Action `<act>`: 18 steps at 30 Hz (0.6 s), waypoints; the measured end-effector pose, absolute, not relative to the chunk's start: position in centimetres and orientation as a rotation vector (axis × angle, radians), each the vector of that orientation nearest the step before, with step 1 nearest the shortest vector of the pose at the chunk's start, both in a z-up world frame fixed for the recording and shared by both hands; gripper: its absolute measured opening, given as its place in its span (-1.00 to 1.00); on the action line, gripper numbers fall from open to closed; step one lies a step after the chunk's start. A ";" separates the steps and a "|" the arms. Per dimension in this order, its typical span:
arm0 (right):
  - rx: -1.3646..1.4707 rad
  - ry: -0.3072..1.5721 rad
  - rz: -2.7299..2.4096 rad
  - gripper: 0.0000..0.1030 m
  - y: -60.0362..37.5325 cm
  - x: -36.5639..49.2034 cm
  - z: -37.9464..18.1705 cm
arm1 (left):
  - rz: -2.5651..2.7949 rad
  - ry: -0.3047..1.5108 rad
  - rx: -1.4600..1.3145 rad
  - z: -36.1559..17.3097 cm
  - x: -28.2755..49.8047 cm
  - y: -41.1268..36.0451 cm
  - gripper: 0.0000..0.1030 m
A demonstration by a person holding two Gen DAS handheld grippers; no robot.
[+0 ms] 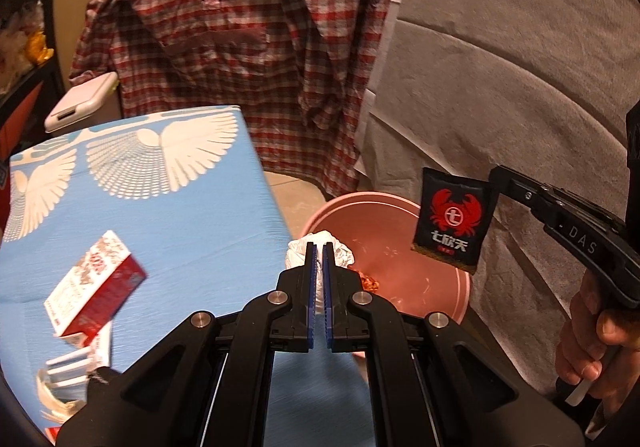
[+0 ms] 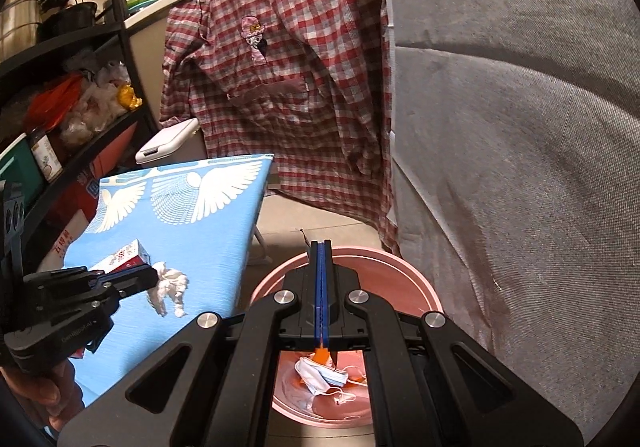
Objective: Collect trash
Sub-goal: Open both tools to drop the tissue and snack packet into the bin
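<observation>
**Trash held over the pink bin, both grippers loaded**

Trash is in both of my tools. My left gripper (image 1: 319,247) is closed tight on a crumpled white tissue (image 1: 320,253), seen at the near left rim of the pink bin (image 1: 400,203). My right gripper (image 1: 494,177) is pinched shut on the corner of a black sachet with a red crab (image 1: 452,225), which hangs over the bin's right side. From my right wrist view the jaws stand fully together, the sachet showing only as an orange-and-black edge below them, with the bin directly beneath.

Inside the bin lies a crumpled face mask (image 2: 320,377) and some orange scraps. On the blue table cover (image 1: 180,215) to the left, a red-and-white carton (image 1: 96,283) and more wrappers near the edge still wait.

I judge this to be the drop step. Next I need both pieces well inside the rim, the tissue carried a little further right, then both jaws opened so they fall in. The light tissue may cling to the pads.
</observation>
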State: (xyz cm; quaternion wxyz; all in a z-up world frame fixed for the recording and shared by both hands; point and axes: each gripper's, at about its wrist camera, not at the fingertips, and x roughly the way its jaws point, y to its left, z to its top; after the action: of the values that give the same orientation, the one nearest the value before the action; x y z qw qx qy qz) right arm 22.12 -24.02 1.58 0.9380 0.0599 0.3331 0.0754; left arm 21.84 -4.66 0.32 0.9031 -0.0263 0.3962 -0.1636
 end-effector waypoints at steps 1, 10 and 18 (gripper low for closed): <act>0.123 0.682 0.151 -1.00 -24.1 22.1 1.5 | -0.343 0.822 -0.053 0.2 21.9 -5.1 -0.94; 0.138 0.699 0.132 -1.00 -24.9 22.8 1.1 | -0.374 0.845 -0.072 -0.5 22.9 -8.1 -0.94; 0.149 0.732 0.120 -0.93 -25.4 23.5 0.5 | -0.398 0.868 -0.080 -1.2 23.5 -9.7 -0.87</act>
State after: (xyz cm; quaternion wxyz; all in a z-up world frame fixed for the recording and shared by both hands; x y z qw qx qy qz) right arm 23.49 -25.43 0.46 0.9293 0.0725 0.3575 0.0587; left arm 23.53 -9.66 -1.22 0.8874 -0.0385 0.4176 -0.1912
